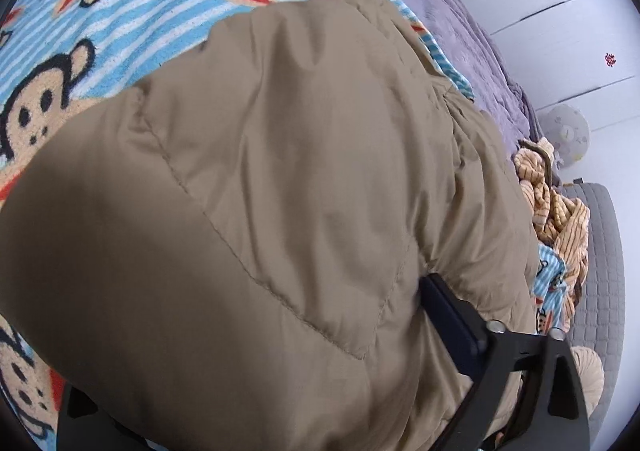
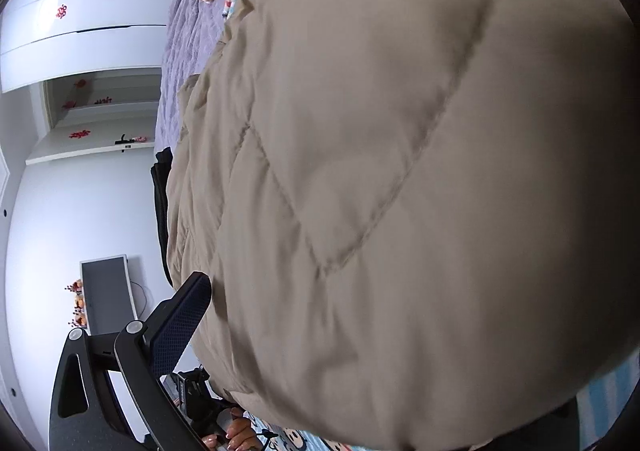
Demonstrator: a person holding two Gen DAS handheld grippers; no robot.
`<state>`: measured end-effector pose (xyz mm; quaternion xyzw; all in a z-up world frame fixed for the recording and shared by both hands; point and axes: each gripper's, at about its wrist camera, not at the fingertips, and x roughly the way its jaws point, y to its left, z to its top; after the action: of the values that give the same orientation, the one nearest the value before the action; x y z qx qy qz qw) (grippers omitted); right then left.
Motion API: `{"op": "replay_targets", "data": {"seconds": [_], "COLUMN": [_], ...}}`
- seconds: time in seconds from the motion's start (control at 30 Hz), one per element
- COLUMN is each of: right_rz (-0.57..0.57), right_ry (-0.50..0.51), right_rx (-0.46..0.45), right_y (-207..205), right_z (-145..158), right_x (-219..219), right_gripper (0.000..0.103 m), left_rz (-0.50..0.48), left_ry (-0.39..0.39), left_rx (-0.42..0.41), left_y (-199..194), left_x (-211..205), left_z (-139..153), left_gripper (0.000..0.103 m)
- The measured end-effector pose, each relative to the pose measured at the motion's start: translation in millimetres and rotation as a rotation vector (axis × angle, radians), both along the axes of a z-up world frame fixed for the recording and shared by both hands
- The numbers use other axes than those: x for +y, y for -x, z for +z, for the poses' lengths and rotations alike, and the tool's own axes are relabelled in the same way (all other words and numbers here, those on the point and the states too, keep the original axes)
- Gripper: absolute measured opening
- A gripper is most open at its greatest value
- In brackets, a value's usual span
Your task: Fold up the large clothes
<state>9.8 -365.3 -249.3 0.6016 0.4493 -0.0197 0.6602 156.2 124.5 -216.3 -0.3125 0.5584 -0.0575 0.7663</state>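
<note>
A tan quilted puffer jacket [image 1: 304, 179] lies on a blue striped monkey-print blanket [image 1: 120, 11] and fills most of both views. My left gripper [image 1: 260, 331] has the jacket's bulk between its jaws. Its right finger [image 1: 452, 315] presses into the fabric, while the other finger is buried under the jacket. In the right wrist view the jacket [image 2: 400, 171] bulges over my right gripper [image 2: 320, 291]. Only the left finger [image 2: 180, 327] of that gripper shows, right beside the jacket's edge. Its other finger is hidden.
A tan striped garment [image 1: 560, 211] and a purple bedspread [image 1: 480, 51] lie beyond the jacket. A black garment [image 2: 162, 203] sits at the bed's edge. White cupboards [image 2: 80, 31] and a monitor [image 2: 106, 291] stand behind. A person's hand [image 2: 236, 431] shows low in the right wrist view.
</note>
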Motion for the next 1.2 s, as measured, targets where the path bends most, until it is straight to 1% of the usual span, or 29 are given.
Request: {"op": "replay_targets", "data": {"seconds": [0.03,0.07,0.1,0.13,0.17,0.2,0.23,0.27,0.3,0.4,0.53,0.67,0.8,0.97,1.0,1.07,1.1,1.13,1.2], "right_rz": [0.0,-0.003,-0.005,-0.005,-0.001,0.009,0.017,0.02,0.028,0.068,0.108,0.141,0.153,0.139,0.134,0.12,0.112,0.104,0.082], "right_ry": [-0.005,-0.011,-0.022,-0.031,-0.036,-0.044,-0.059,-0.063,-0.062,-0.037,-0.041,-0.048,-0.06,-0.091,-0.097,-0.104,-0.104,-0.1,-0.084], "right_rx": [0.005,0.008,0.009,0.01,0.013,0.017,0.011,0.002,-0.008,-0.039,-0.073,-0.072,-0.058,-0.022,-0.01,0.024,0.037,0.046,0.059], "right_y": [-2,-2,-3,-2,-2,-2,-2,-1,-1,-1,4,22,56,116,125,146,155,159,164], "right_z": [-1,-2,-1,-1,-1,-2,-2,0,3,15,25,29,26,17,16,10,9,10,8], "right_x": [0,-1,-2,-2,-2,-3,-3,-4,-4,-5,-9,-10,-4,12,16,24,27,28,28], "right_gripper": [0.103,0.103,0.103,0.101,0.091,0.065,0.058,0.047,0.038,0.029,0.026,0.026,0.026,0.026,0.026,0.027,0.027,0.028,0.033], "left_rz": [-0.007,-0.016,-0.026,-0.042,-0.057,-0.071,-0.081,-0.087,-0.089,-0.084,-0.08,-0.097,-0.13,-0.194,-0.201,-0.19,-0.185,-0.173,-0.159], "left_ry": [-0.007,-0.007,-0.012,-0.042,-0.07,-0.099,-0.122,-0.139,-0.151,-0.164,-0.171,-0.166,-0.149,-0.143,-0.135,-0.12,-0.118,-0.139,-0.167], "left_rx": [-0.014,-0.029,-0.045,-0.067,-0.09,-0.112,-0.134,-0.154,-0.17,-0.194,-0.205,-0.194,-0.149,-0.07,-0.047,-0.012,-0.003,0.001,0.0], "left_y": [-1,-2,-2,-1,1,3,6,10,14,29,60,97,138,189,195,204,207,210,215], "left_x": [-2,-4,-5,-8,-12,-16,-20,-23,-26,-25,-20,-10,7,31,37,49,55,63,76], "left_z": [4,8,13,22,29,37,46,53,60,75,85,88,82,71,68,64,64,66,70], "left_gripper": [0.059,0.05,0.035,0.029,0.025,0.022,0.021,0.021,0.02,0.019,0.019,0.019,0.019,0.019,0.022,0.024,0.032,0.039,0.043]}}
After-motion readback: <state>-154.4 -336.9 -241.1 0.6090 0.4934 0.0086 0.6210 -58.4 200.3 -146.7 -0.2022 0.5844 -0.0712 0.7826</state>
